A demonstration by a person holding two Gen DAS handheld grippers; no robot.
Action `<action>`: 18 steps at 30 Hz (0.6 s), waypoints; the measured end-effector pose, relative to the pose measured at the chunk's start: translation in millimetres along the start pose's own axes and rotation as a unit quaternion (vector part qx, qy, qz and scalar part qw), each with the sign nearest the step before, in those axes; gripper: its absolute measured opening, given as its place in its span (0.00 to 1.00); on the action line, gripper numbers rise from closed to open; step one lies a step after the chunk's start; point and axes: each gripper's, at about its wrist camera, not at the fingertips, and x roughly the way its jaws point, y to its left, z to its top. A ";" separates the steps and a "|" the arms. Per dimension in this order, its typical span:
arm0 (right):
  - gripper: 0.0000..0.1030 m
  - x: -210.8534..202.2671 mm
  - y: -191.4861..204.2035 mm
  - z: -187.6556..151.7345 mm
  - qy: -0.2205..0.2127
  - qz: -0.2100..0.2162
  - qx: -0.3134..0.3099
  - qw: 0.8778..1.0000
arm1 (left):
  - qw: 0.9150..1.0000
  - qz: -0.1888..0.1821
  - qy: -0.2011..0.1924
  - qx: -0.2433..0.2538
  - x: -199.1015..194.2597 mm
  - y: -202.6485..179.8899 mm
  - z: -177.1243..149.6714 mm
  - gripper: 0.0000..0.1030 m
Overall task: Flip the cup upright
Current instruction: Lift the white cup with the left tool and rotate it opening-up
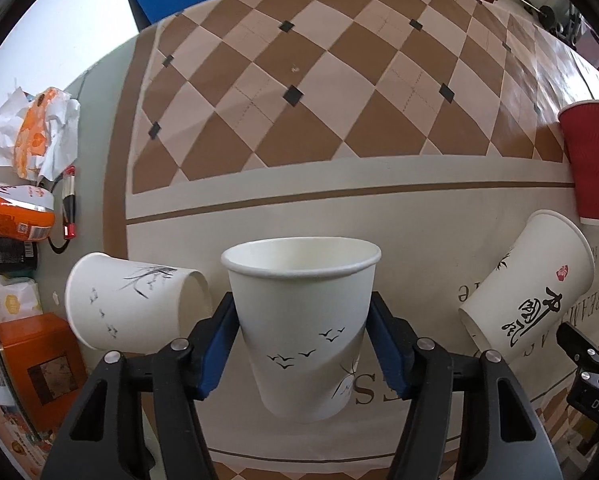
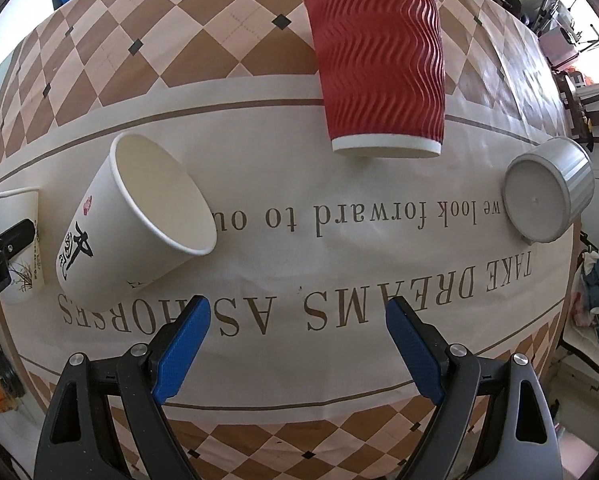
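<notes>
My left gripper (image 1: pixel 301 336) is shut on a white paper cup with bird prints (image 1: pixel 299 320), which stands upright, mouth up, between the blue pads (image 1: pixel 215 344). The same cup shows at the left edge of the right wrist view (image 2: pixel 15 244). A second white cup with grass print (image 1: pixel 131 304) lies on its side just left of it. A white cup with black calligraphy (image 1: pixel 527 284) lies tilted on its side at the right; it also shows in the right wrist view (image 2: pixel 139 216). My right gripper (image 2: pixel 297 332) is open and empty, just right of and nearer than that cup.
A red ribbed cup (image 2: pixel 379 60) stands upright beyond my right gripper, also in the left view (image 1: pixel 593 164). A grey cup (image 2: pixel 547 196) lies on its side at the right. Snack packets (image 1: pixel 27 160) and an orange box (image 1: pixel 39 364) crowd the table's left edge. The tablecloth (image 2: pixel 339 264) is checkered with printed text.
</notes>
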 end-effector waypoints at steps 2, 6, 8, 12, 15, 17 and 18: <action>0.88 -3.1 -0.3 0.4 -0.002 -0.003 0.001 1.000 | 1.000 0.000 -0.006 0.001 -3.2 2.6 -1.2 0.58; 0.88 -6.3 -2.9 -7.1 -0.005 -0.010 0.006 1.000 | 1.000 0.005 -0.018 0.003 -12.8 4.3 -7.3 0.58; 0.88 -8.6 -6.1 -11.7 -0.007 -0.013 0.009 1.000 | 1.000 0.008 -0.024 0.002 -18.9 5.7 -11.7 0.58; 0.88 -15.1 -14.3 -25.2 -0.013 -0.012 0.019 1.000 | 0.999 0.009 -0.032 -0.004 -32.7 5.6 -23.3 0.58; 0.88 -22.4 -23.0 -37.0 -0.017 -0.008 0.024 1.000 | 0.999 0.011 -0.038 -0.010 -43.7 2.1 -35.2 0.58; 0.88 -27.1 -30.2 -45.5 -0.020 -0.005 0.024 1.000 | 0.999 0.012 -0.042 -0.016 -52.6 -1.8 -45.6 0.58; 0.88 -30.6 -34.0 -50.1 -0.022 -0.003 0.024 0.999 | 0.999 0.013 -0.043 -0.019 -56.0 -5.5 -49.3 0.58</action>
